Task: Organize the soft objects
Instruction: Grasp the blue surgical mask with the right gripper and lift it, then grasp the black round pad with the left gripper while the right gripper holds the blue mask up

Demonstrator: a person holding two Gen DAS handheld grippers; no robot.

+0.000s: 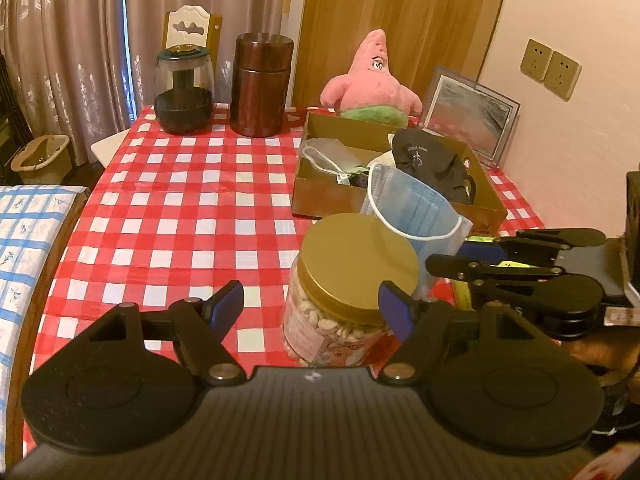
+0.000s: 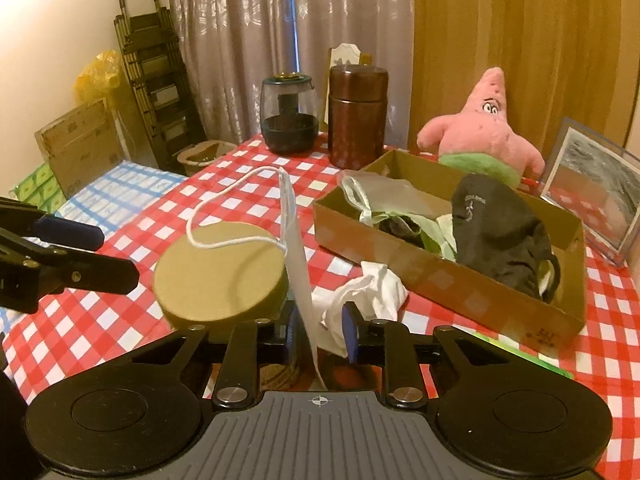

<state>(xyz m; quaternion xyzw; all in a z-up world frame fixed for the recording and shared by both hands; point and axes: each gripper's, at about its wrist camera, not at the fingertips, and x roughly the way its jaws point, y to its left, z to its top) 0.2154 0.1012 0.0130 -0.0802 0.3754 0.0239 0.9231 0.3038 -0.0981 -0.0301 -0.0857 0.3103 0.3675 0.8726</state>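
Pinching blue mask (image 2: 298,256) upright, right gripper (image 2: 320,332) faces box (image 2: 448,276) at 1 o'clock; left gripper (image 1: 312,304) open, empty.

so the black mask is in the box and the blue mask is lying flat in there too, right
Not quite. The black mask is in the box, but the blue mask is not lying flat in it: it stands up between the fingers of the right tool, beside the jar. The left wrist view shows it.
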